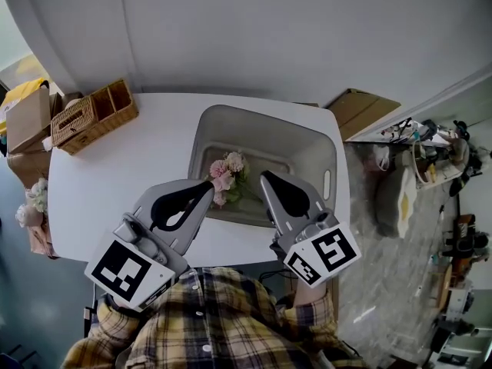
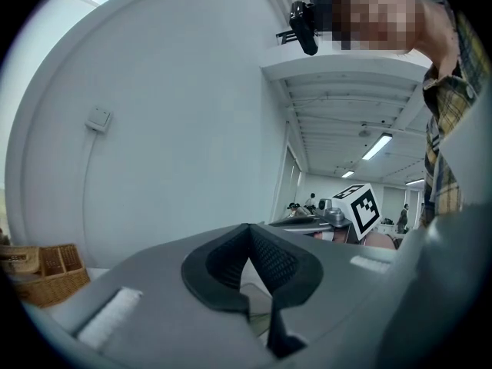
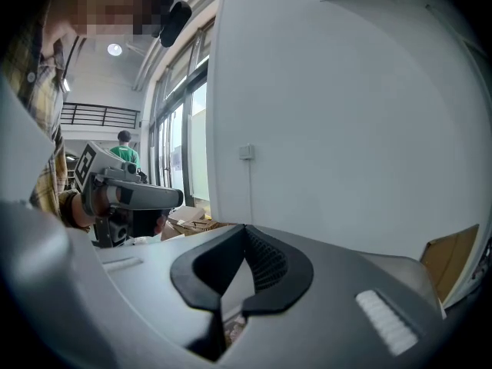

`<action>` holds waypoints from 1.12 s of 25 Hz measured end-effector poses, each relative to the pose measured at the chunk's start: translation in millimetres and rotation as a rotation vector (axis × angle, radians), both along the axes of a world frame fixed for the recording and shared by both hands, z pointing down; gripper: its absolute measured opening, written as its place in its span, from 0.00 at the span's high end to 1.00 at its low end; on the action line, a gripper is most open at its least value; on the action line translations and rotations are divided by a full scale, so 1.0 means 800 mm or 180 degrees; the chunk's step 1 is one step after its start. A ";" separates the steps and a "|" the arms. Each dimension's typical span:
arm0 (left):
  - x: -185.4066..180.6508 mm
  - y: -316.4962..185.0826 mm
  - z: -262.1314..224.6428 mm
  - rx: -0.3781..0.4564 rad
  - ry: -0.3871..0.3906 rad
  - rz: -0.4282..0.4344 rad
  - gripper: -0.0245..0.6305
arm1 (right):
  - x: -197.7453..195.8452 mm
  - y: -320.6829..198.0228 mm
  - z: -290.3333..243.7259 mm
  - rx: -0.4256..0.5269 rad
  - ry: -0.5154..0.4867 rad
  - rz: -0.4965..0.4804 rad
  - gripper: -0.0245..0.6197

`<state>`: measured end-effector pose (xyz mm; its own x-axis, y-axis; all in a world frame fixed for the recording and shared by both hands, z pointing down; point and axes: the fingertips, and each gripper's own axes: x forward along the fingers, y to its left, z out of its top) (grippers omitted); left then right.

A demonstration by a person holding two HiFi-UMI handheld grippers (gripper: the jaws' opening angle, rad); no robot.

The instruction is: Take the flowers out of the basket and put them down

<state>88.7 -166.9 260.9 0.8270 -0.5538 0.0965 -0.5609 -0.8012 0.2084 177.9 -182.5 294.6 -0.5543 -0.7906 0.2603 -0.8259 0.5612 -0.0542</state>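
The left gripper (image 1: 201, 191) pointed toward one o'clock and the right gripper (image 1: 268, 181) toward eleven, tips converging, each with its fingers closed together.

The basket (image 1: 330, 141) filled the right half of the table (image 1: 115, 183). Its tall walls barred any sideways reach, so only the open top gave a way in. Inside it, bare floor lay to the right of the flowers (image 1: 227, 177). The table's left half lay open except for a wicker box (image 1: 92, 118) at the far-left corner. The wall (image 1: 269, 37) closed off the far edge. The left gripper (image 1: 206, 187) and right gripper (image 1: 264, 177), jaws together, crowded the basket's near rim.
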 end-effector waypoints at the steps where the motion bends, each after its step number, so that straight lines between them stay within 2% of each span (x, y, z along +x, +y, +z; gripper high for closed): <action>1: -0.001 -0.001 0.001 0.0008 -0.0012 -0.0016 0.94 | 0.001 -0.001 0.003 -0.0021 -0.0007 0.0003 0.95; 6: -0.002 -0.006 0.002 0.0005 -0.0025 -0.0071 0.94 | 0.004 -0.010 0.009 -0.0117 0.0011 -0.0060 0.95; 8: 0.000 -0.008 0.003 0.0001 -0.0024 -0.0077 0.94 | 0.003 -0.012 0.012 -0.0172 0.0047 -0.0138 0.82; 11: 0.003 -0.010 0.006 -0.0011 -0.0019 -0.0087 0.94 | 0.005 -0.016 0.015 -0.0186 0.0157 -0.0198 0.82; 15: 0.003 -0.011 0.012 -0.0055 -0.0043 -0.0097 0.94 | 0.007 -0.023 0.024 -0.0263 0.0324 -0.0319 0.76; 20: -0.002 -0.016 0.014 -0.0083 -0.0030 -0.0146 0.94 | 0.014 -0.030 0.053 -0.0538 0.0700 -0.0438 0.68; 28: -0.013 -0.025 0.010 -0.0039 -0.0080 -0.0241 0.94 | 0.024 -0.036 0.094 -0.0984 0.0795 -0.0618 0.61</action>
<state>78.1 -186.5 268.5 0.7801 -0.6133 0.1238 -0.6249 -0.7539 0.2031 197.0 -211.1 370.0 -0.5750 -0.5419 0.6130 -0.7157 0.6961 -0.0561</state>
